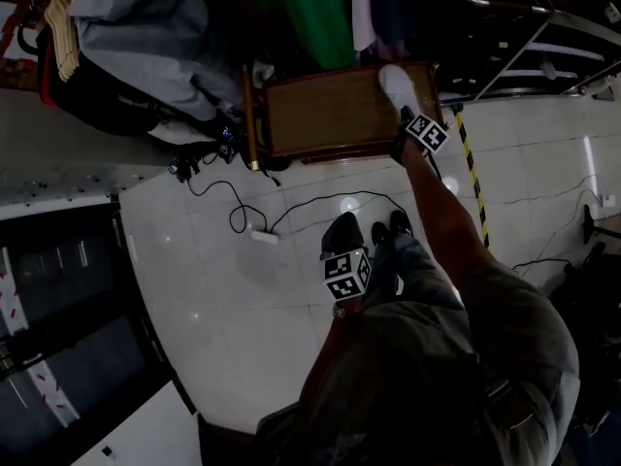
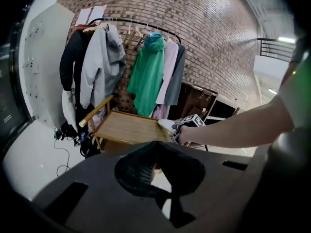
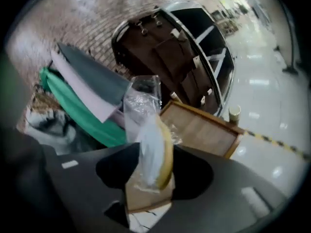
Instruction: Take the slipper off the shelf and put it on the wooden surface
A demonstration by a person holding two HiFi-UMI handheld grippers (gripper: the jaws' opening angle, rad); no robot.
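Two grippers show: the right gripper [image 1: 403, 115] pinches a plastic-wrapped white slipper [image 1: 395, 85] over the wooden table's [image 1: 320, 115] right edge. The left gripper [image 1: 342, 233] hangs above the tiled floor [image 1: 223, 280], jaws pressed together, empty.

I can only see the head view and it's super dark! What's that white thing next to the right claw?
Observer: The right gripper view shows it is the slipper. It is pale with a yellow edge and wrapped in a clear plastic bag.
Operator: Is the claw holding it?
Observer: Yes. In that view the right claw is shut on it, with one jaw on each side.
Operator: Is it on the wood yet?
Observer: The left gripper view shows it right at the corner of the wooden surface. I cannot tell whether it touches the wood.
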